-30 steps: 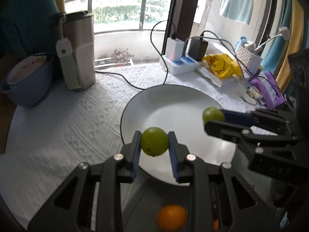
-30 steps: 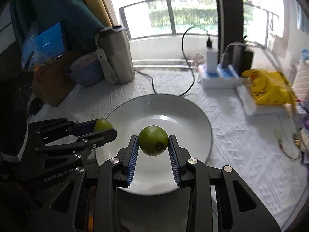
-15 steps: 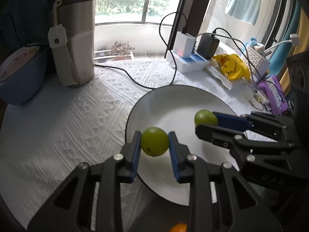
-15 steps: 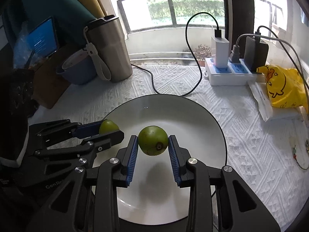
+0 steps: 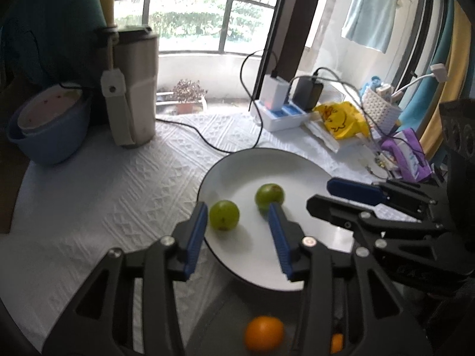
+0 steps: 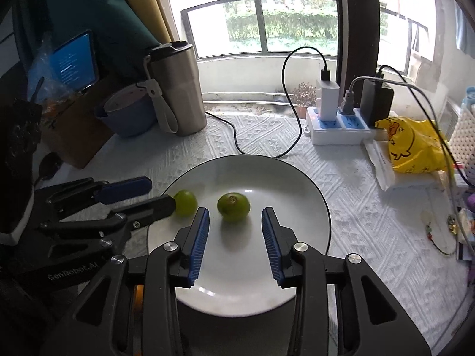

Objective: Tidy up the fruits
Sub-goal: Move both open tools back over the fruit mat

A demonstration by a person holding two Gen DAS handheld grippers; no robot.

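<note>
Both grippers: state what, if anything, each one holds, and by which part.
Nothing is held. The left gripper and right gripper have just been opening; both green fruits lie released on the white plate.

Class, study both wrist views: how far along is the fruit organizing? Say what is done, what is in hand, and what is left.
Done: two green fruits lie on the white plate. In hand: nothing; the left tool and right tool have just been opening, and no pad presses on either fruit. Left: at least one orange fruit sits low in the left wrist view, off the plate.
</note>
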